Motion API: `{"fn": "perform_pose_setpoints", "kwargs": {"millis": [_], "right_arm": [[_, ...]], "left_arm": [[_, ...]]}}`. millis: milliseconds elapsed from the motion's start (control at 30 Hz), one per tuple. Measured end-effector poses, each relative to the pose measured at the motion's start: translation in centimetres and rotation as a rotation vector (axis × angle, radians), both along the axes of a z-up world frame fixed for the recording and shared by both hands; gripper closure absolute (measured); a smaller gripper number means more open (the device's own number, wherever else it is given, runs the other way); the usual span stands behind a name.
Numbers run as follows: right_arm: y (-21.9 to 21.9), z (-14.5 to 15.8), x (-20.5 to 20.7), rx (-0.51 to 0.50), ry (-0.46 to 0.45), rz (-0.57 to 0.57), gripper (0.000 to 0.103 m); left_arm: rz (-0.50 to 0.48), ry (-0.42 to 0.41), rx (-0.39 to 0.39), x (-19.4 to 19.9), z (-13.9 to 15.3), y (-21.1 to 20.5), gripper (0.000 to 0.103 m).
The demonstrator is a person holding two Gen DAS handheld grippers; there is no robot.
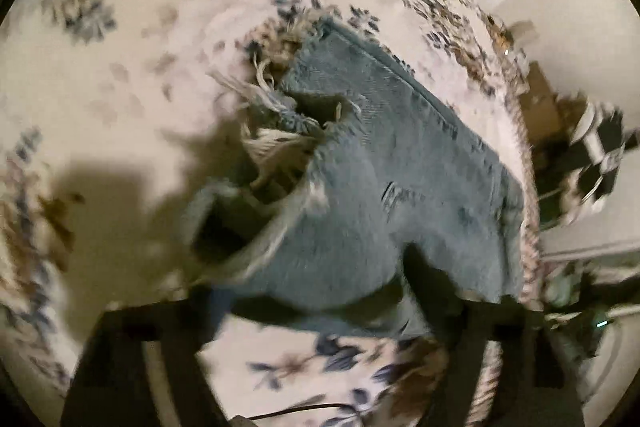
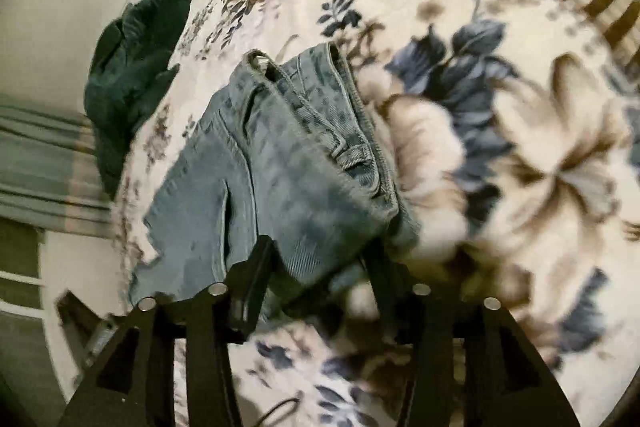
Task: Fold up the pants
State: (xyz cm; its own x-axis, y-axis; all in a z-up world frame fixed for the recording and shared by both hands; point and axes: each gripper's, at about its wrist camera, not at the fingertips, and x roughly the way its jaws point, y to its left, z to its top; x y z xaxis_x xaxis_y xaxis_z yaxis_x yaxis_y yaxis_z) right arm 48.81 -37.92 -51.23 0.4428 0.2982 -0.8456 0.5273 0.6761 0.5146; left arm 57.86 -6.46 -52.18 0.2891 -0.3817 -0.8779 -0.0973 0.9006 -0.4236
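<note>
Pants (image 1: 384, 195): light blue ripped denim, lying on a floral blanket (image 1: 120, 47); in the left wrist view they stretch away from the jaws, up and ahead, with the near end bunched between the two fingers.
Rips: a large frayed tear (image 1: 280, 143) with white threads, ahead of the left jaws and off to their left side; a small slit farther along the leg.
Left gripper (image 1: 320, 307): jaws spread wide; denim sags between the fingers, and the blur keeps me from telling whether either finger pinches it.
Waist end (image 2: 320, 99): in the right wrist view the waistband, a belt loop and a pocket opening lie ahead of the jaws, at the far end of the cloth.
Right gripper (image 2: 320, 267): jaws apart, with a fold of denim lying between the fingertips; the cloth touches both fingers, but a firm grip cannot be told.
Blanket: cream with blue and brown flowers, under and beyond both sets of jaws.
Dark green garment (image 2: 132, 75): crumpled at the blanket's edge, well ahead and to the left of the right jaws, apart from the pants.
Checkered object (image 1: 596, 155): black and white, far right of the left jaws, off the blanket; too blurred to identify.
</note>
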Motion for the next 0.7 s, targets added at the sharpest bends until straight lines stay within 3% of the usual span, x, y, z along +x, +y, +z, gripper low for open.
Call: {"fn": "perform_pose_setpoints", "kwargs": {"millis": [33, 67, 100, 167, 267, 400, 600, 700], "right_arm": [[0.3, 0.7, -0.5, -0.035, 0.011, 0.012, 0.048], [0.8, 1.6, -0.8, -0.099, 0.031, 0.031, 0.034], [1.4, 2.5, -1.1, -0.164, 0.045, 0.052, 0.011], [2.8, 4.7, -1.6, -0.315, 0.068, 0.088, 0.0], [5.2, 8.3, -2.1, -0.51, 0.093, 0.145, 0.0], [7.6, 13.5, -3.3, -0.641, 0.068, 0.164, 0.0], [10.1, 21.9, -6.5, -0.664, 0.011, 0.189, 0.0], [11.4, 26.8, -9.0, -0.694, -0.038, 0.209, 0.0]], "left_arm": [[-0.013, -0.011, 0.042, -0.3, 0.6, -0.1, 0.016], [-0.022, -0.02, 0.08, -0.4, 1.1, -0.2, 0.016], [-0.03, -0.03, 0.111, -0.8, 1.8, -0.2, 0.015], [-0.051, -0.041, 0.194, -1.2, 2.8, -0.3, 0.014], [-0.103, -0.089, 0.283, -2.4, 4.8, -0.1, 0.014], [-0.147, -0.165, 0.336, -4.4, 9.7, -0.4, 0.014], [-0.152, -0.251, 0.41, -8.1, 18.1, -0.6, 0.014], [-0.147, -0.283, 0.406, -10.4, 21.9, -0.4, 0.014]]}}
